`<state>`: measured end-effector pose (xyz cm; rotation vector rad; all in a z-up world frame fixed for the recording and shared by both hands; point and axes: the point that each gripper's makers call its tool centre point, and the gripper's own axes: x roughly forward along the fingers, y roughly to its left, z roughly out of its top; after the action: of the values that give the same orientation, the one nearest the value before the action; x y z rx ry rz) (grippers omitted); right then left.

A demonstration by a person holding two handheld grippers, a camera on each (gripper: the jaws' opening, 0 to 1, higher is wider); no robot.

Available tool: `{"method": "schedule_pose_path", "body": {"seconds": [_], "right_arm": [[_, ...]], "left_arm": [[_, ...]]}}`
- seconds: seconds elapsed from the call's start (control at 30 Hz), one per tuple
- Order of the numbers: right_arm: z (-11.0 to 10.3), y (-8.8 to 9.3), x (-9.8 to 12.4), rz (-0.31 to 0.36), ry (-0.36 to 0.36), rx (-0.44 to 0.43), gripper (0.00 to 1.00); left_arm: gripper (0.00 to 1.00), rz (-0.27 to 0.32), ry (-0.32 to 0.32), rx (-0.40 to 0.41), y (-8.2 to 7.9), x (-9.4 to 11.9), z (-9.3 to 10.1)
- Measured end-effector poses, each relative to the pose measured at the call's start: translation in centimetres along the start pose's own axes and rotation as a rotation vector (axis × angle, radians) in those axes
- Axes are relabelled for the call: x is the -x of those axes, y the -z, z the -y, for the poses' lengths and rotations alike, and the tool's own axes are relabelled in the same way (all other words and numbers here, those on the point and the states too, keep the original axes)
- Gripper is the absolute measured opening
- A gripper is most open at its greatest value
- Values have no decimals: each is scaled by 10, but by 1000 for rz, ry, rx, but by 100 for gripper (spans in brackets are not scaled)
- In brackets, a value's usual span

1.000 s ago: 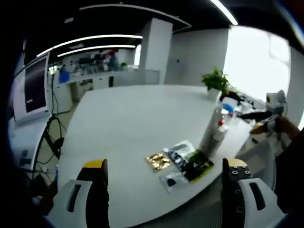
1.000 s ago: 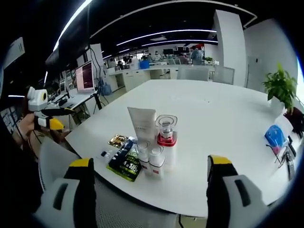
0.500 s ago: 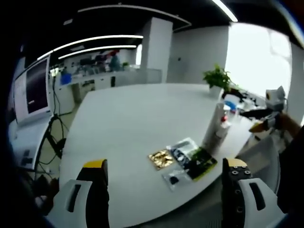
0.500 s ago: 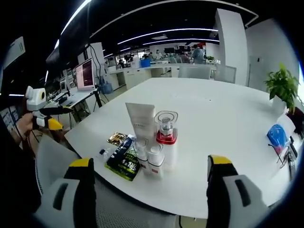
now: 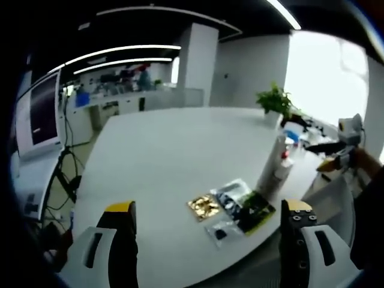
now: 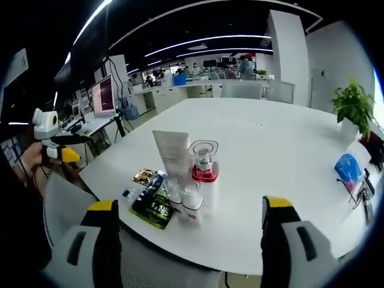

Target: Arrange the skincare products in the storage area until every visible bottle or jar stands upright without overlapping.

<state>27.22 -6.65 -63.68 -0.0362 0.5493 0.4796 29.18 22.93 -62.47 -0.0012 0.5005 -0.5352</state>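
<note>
Since a second ago both views have drifted only a little: in the right gripper view the cluster of skincare products has slid slightly left and lower, which we read as our hands moving, not the things. Both claws hang off the near edge of the white surface [image 6: 282, 150], and nothing is gripped: the left claw [image 5: 208, 225] has its jaws wide apart, and so does the right claw [image 6: 186, 222]. Going left to right in the right gripper view, the left claw shows again at the far left, then the flat sachets [image 6: 150, 201] lie on the surface near its edge, a gold one, a clear one and a dark green one, partly overlapping. Just right of them stands the white tube [image 6: 171, 159], upright on its cap, with two small white bottles [image 6: 183, 201] in front, and touching them on the right the clear-topped pump bottle [image 6: 205, 177] with its red collar. What is inside any of these we cannot tell; only the clear cap shows a nozzle within. We judge the bottles already upright but crowded, so the step in hand is to approach and separate them. To do that well, we should bring one claw in low, take the outermost bottle by its body, and lift clear before shifting it, since a nudge could topple the tall tube.
</note>
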Motion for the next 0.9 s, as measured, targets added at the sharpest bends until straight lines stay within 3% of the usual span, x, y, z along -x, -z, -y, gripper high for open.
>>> {"method": "schedule_pose_path", "body": {"seconds": [0.4,0.9], "right_arm": [[-1,-2,-1,-10,3,7,99],[4,-5,0,-9,26,19,99]], "left_arm": [[97,-5,-10,6,2,1,-8],[97,-30,-2,-5,9,-3,-4]]}}
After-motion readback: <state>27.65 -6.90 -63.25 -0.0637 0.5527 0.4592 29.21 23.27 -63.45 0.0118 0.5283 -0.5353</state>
